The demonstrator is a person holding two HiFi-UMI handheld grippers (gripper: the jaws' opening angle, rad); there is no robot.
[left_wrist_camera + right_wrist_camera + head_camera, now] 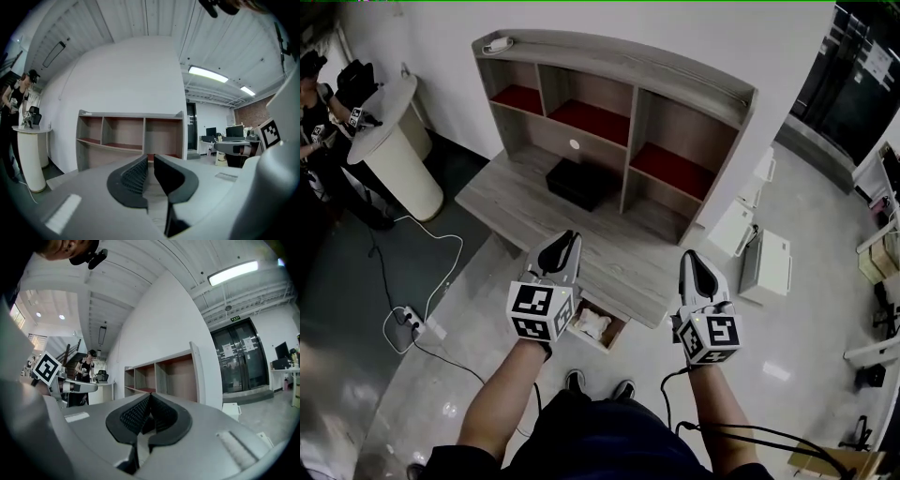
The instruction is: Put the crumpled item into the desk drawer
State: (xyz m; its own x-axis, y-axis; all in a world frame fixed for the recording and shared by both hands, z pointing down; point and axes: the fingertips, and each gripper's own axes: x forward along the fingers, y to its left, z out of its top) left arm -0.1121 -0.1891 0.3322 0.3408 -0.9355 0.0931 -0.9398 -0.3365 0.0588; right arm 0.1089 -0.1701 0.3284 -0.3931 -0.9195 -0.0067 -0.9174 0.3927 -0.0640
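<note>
in the open drawer: crumpled item; both grippers empty

at the desk (523, 192) front edge: drawer (616, 335) pulled out, seen from above between the two grippers, nearer the left one. inside it: crumpled item (591, 324), white, lying on the drawer floor, just right of the left marker cube. not touched by either gripper.

left gripper (567, 242): held over the desk's front edge, just above and left of the drawer, jaws pointing toward the hutch (628, 80). in the left gripper view: jaws a narrow slit apart, nothing between, only desk top showing through the gap.

right gripper (695, 264): held over the desk's front right part, well apart from the drawer, also pointing toward the hutch. in the right gripper view: jaw tips pressed together, nothing gripped.

on the desk, under the hutch's middle bay: black box (579, 181), alone. red lining in the hutch's bays. small white object on the hutch's top left corner, too small to identify.

on the floor, left of the desk: power strip (411, 321) with a white cable looping away. farther left: round white pedestal (394, 150), person (317, 117) beside it. right of the desk: white boxes (765, 262) on the floor. below the drawer: toes of two shoes (575, 380).
</note>
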